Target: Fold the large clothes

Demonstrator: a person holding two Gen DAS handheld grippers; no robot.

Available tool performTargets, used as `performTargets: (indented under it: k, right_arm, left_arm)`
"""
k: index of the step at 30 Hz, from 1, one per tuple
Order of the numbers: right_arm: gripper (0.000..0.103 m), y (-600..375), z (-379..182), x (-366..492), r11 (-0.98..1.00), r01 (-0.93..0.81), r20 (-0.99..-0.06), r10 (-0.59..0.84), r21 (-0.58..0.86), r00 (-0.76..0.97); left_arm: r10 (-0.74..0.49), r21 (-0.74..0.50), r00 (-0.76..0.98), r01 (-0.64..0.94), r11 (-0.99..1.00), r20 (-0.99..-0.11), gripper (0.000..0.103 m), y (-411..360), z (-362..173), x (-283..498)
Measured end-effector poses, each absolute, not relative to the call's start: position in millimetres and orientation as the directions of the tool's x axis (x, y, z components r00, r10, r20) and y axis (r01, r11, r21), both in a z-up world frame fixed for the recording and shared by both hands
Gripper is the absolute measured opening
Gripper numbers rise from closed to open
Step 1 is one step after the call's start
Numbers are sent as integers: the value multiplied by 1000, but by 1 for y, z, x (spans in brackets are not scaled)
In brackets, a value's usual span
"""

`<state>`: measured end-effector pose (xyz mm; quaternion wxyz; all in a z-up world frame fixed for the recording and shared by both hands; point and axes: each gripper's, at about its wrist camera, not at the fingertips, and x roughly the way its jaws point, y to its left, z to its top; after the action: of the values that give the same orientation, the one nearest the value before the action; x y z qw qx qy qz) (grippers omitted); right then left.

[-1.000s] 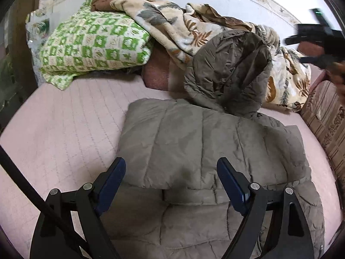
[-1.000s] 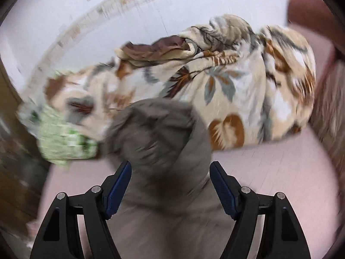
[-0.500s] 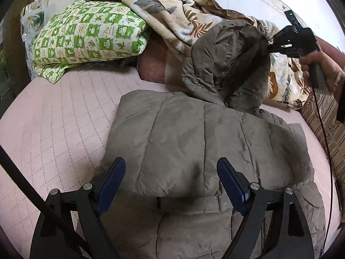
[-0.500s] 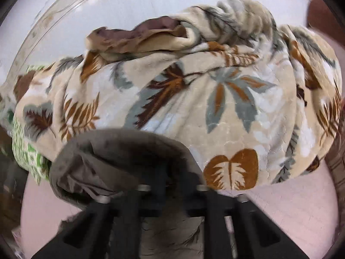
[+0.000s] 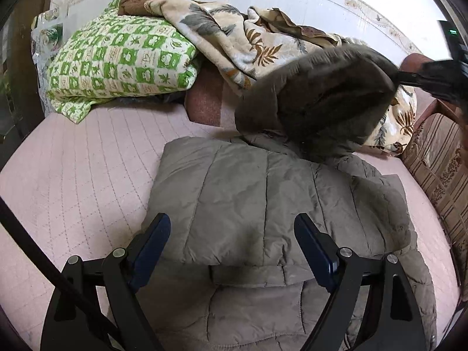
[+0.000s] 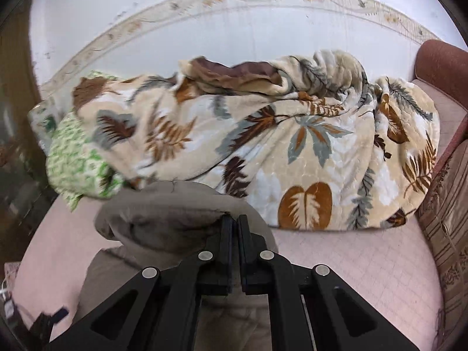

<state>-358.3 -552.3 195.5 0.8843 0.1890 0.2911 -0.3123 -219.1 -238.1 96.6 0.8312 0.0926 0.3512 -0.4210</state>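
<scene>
On the bed (image 5: 73,181), right tool (image 6: 234,222) pinches jacket hood (image 6: 163,213).

You are working over a bed (image 5: 73,181) whose pink quilted cover is showing bare along its left side. The grey padded jacket (image 5: 248,204) is lying folded across the bed's middle toward the near edge. A green checked quilt (image 5: 122,61) is sitting at the far left corner, and a leaf-patterned blanket (image 6: 292,146) is lying heaped along the far edge.
</scene>
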Motion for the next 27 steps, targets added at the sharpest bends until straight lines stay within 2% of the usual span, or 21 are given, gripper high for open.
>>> performTargets:
  k: [4, 9, 11, 12, 14, 15, 17, 18, 19, 23, 27]
  right_arm:
    - [1, -506, 204, -385, 769, 621, -611, -422, 150, 670]
    - [1, -452, 200, -414, 802, 578, -604, -389, 150, 696]
    - [2, -446, 183, -417, 794, 564, -629, -321, 229, 708]
    - [2, -447, 171, -419, 773, 548, -623, -265, 319, 736]
    - [4, -451, 150, -415, 730, 527, -617, -185, 435, 765]
    - [8, -451, 139, -412, 705, 529, -619, -163, 472, 768]
    - [22, -451, 115, -407, 643, 539, -609, -140, 543, 781]
    - [37, -452, 106, -406, 618, 545, -608, -132, 567, 783]
    - [46, -454, 97, -406, 586, 564, -613, -140, 582, 778]
    - [49, -468, 77, -413, 493, 611, -620, -171, 619, 766]
    - [62, -485, 58, -425, 390, 643, -633, -174, 659, 754]
  left_arm:
    - [-645, -164, 388, 762, 626, -659, 86, -234, 99, -219]
    - [-687, -270, 309, 754, 598, -658, 86, -232, 97, -213]
    - [-680, -269, 313, 749, 606, -663, 86, -233, 95, -212]
    - [-683, -281, 305, 745, 605, -664, 86, -233, 95, -210]
    - [-707, -357, 246, 726, 588, -664, 86, -235, 93, -202]
    - [-715, -387, 220, 717, 580, -663, 86, -237, 92, -199]
    - [-703, -374, 227, 716, 590, -674, 86, -243, 92, -197]
    - [-696, -358, 240, 719, 596, -677, 86, -248, 94, -196]
    - [-695, -362, 236, 716, 597, -680, 86, -253, 95, -194]
    - [-709, -442, 159, 683, 581, -687, 86, -279, 92, -182]
    - [-708, -521, 85, 616, 590, -701, 86, -317, 75, -168]
